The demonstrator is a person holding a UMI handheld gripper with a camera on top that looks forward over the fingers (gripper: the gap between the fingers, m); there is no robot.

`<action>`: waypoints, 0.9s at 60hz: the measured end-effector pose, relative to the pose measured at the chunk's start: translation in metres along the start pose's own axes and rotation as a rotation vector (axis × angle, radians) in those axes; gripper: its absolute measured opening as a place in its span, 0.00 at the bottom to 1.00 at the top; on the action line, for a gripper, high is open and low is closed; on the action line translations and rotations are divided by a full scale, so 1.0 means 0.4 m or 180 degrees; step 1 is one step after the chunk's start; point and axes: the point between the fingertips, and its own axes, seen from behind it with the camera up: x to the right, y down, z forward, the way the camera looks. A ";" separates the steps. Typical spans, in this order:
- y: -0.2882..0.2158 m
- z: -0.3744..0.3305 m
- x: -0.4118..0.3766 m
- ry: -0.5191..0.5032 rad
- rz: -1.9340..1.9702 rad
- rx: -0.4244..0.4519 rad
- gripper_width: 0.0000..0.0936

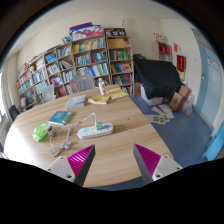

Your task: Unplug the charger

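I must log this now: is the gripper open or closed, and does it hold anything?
Gripper: open, holding nothing; the power strip lies on the table beyond its fingers.

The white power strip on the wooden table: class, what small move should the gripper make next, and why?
Probably move forward toward the white power strip. The gripper is open and empty, and the strip lies on the wooden table beyond its fingers. Whether a charger sits in it is too small to tell.
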 end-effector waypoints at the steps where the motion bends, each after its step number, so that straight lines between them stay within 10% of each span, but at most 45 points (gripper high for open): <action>1: -0.054 -0.041 -0.014 0.0021 -0.0012 -0.0044 0.88; 41: -0.091 0.701 -0.225 -0.0597 -0.0402 0.0086 0.79; 54: -0.084 0.821 -0.242 -0.0576 -0.0410 0.0145 0.59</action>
